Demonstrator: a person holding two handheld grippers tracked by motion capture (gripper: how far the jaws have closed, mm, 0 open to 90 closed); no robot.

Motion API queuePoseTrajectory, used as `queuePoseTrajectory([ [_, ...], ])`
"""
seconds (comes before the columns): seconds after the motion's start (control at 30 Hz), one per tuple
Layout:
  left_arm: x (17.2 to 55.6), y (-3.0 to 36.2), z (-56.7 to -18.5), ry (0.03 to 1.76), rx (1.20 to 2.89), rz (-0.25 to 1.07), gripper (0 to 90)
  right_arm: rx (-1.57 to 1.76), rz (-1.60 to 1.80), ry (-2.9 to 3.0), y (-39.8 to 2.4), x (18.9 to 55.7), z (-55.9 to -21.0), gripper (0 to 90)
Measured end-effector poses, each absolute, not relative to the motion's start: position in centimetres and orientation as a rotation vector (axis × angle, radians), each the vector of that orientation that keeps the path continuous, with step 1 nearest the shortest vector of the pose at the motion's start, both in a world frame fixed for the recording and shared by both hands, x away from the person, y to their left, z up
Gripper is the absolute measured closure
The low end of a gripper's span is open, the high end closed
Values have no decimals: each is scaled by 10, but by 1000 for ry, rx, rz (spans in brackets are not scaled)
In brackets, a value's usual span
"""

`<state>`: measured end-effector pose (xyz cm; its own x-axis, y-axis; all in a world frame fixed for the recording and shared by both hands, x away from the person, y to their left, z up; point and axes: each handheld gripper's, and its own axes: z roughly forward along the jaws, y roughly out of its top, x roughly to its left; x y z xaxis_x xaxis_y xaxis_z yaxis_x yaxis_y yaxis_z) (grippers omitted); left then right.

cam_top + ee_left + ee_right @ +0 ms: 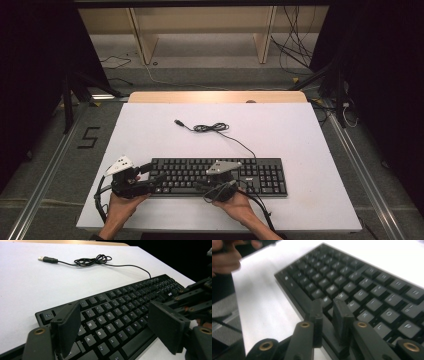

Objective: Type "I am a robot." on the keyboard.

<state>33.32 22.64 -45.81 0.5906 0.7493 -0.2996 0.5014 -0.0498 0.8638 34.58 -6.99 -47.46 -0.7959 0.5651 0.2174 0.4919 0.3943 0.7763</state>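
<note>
A black keyboard (pixel 220 175) lies along the front of the white table top (pixel 300 130). Its thin cable (pixel 212 128) runs back in a loose coil and ends in a USB plug (pixel 178 122). My left gripper (pixel 152 173) is at the keyboard's left end, and its jaws stand wide open above the letter keys (pixel 120 312) with nothing between them. My right gripper (pixel 204 190) sits at the keyboard's front edge near the middle and points left. In the right gripper view its pads (pixel 340 315) stand a narrow gap apart over the front edge, gripping nothing.
White table surface stretches behind and to the right of the keyboard. A wooden strip (pixel 215 96) borders the table's far edge. Beyond it are a wooden shelf frame (pixel 200 30) and loose floor cables (pixel 295 45). Dark stand legs (pixel 75 90) rise at both sides.
</note>
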Motion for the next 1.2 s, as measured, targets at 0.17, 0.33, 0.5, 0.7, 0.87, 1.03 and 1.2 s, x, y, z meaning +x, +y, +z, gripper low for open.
queuePoseTrajectory([
  [0.17, 333, 225, -458, 1041, 1713, 279, 263, 987, 1419, 2530, -78, 344, -470, 680],
  [0.33, 336, 223, -459, 1049, 1718, 266, 272, 997, 1449, 2509, -86, 343, -465, 594],
  [0.5, 339, 222, -460, 1056, 1713, 247, 303, 1002, 1479, 2488, -93, 341, -460, 516],
  [0.7, 342, 217, -458, 1060, 1734, 243, 367, 1006, 1485, 2465, -99, 339, -456, 437],
  [0.87, 346, 214, -456, 1061, 1752, 249, 432, 1007, 1495, 2439, -102, 339, -454, 389],
  [1.03, 353, 212, -455, 1070, 1788, 256, 550, 1012, 1493, 2430, -105, 338, -454, 358],
  [1.2, 358, 208, -456, 1064, 1827, 249, 669, 1016, 1499, 2427, -108, 337, -453, 349],
])
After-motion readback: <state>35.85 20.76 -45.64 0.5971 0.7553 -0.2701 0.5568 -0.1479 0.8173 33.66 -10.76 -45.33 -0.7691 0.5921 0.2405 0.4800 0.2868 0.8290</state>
